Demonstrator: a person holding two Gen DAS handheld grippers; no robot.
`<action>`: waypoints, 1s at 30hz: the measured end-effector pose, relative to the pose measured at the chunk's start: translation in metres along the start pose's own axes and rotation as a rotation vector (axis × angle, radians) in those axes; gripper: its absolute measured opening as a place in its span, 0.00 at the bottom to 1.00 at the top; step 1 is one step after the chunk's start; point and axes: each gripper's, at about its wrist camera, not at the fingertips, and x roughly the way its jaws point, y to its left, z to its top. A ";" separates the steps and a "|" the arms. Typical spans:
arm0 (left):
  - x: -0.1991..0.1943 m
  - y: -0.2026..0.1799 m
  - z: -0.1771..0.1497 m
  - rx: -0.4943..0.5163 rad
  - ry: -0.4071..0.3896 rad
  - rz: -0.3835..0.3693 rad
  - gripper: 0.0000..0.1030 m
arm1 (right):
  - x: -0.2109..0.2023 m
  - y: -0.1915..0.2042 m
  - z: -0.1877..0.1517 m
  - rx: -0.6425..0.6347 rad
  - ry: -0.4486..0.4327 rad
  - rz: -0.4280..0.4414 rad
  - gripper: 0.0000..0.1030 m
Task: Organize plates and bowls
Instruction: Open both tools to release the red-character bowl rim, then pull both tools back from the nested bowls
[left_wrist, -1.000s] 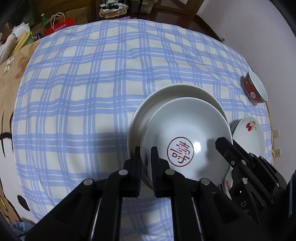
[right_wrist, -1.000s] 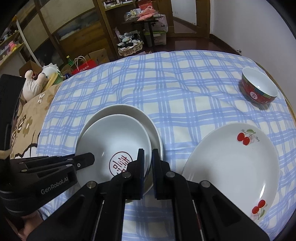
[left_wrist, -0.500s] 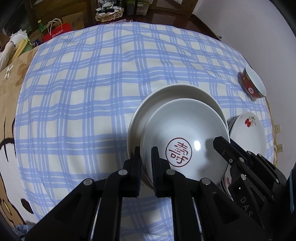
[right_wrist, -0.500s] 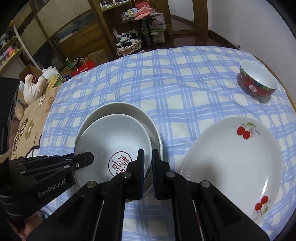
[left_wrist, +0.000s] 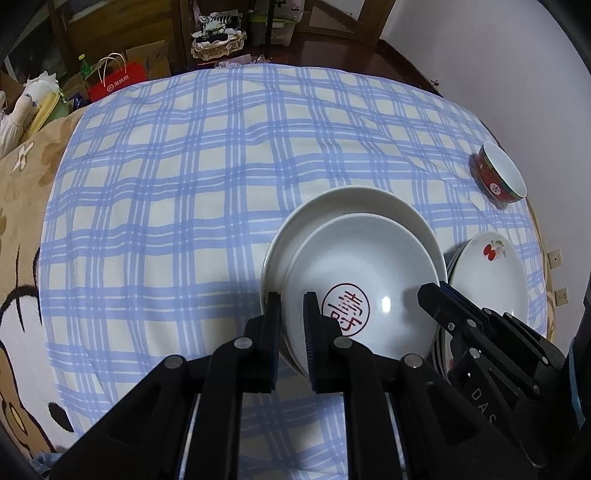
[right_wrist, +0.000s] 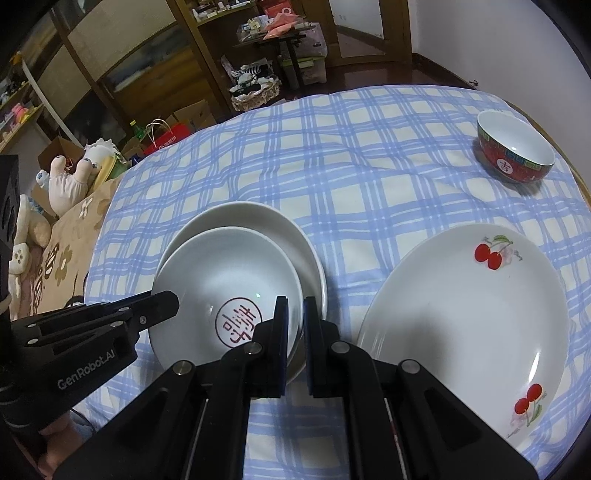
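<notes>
White glazed red-seal plate (left_wrist: 360, 284) pinched at opposite rims by left gripper (left_wrist: 293, 325) and right gripper (right_wrist: 294, 325), steadying it onto plain white plate (left_wrist: 354, 206).

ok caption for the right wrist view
Both grippers pinch opposite rims of the red-seal plate stacked on a white plate, beside the cherry plate.

1. Two grippers: the left gripper (left_wrist: 292, 325) and the right gripper (right_wrist: 295, 328).
2. Two nested white dishes: the stamped dish (right_wrist: 225, 284) with a red round mark sits inside the plain white dish (right_wrist: 255, 218).
3. One red bowl (right_wrist: 515, 151), white inside.
4. Cherry-painted plates: one cherry plate (right_wrist: 461, 314) shows on top; in the left wrist view more rims stack beneath it, though I cannot count them.
5. One blue checked cloth (left_wrist: 184, 184).
</notes>
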 end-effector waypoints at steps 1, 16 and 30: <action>-0.001 0.000 -0.001 0.000 -0.003 -0.001 0.12 | -0.001 0.000 0.000 0.003 0.000 0.002 0.08; -0.011 0.002 0.004 -0.003 -0.060 0.004 0.13 | -0.012 0.004 0.005 -0.021 -0.031 -0.018 0.09; -0.018 -0.004 -0.005 0.039 -0.080 0.089 0.45 | -0.047 -0.028 0.005 0.022 -0.086 -0.080 0.47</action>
